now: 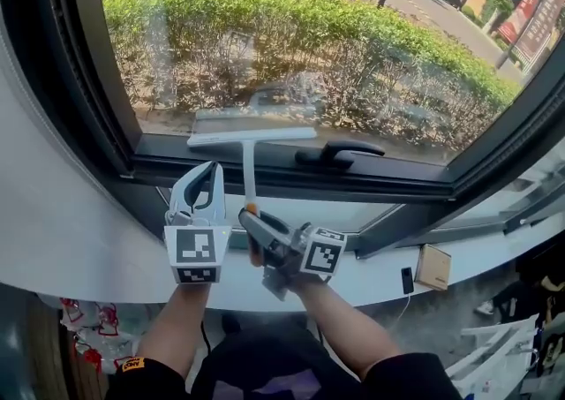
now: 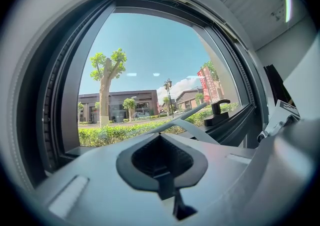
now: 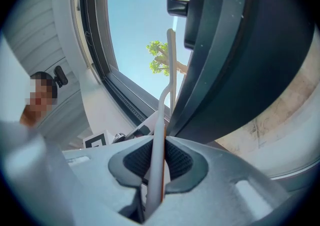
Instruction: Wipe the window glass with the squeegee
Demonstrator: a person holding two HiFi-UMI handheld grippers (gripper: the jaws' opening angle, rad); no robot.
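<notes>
Pinching the squeegee (image 1: pixel 250 135) by its thin white handle was my right gripper (image 1: pixel 254 217) — jaws clamped on the shaft near its orange lower end, as the right gripper view showed plainly. The blade lay level against the lowest strip of the window glass (image 1: pixel 353 36), just above the dark bottom frame (image 1: pixel 415 179). The handle ran straight down across that frame to the jaws. A black window handle (image 1: pixel 340 154) sat on the frame just right of the blade.

My left gripper (image 1: pixel 210 173) stood just left of the right one, pointing up at the frame — jaws pressed together with nothing between them, clear of the squeegee.

Both grippers hung over the white sill (image 1: pixel 71 239). A small brown box (image 1: pixel 433 266) lay on it, well to the right. Beyond the glass, a green hedge (image 1: pixel 291 18).
</notes>
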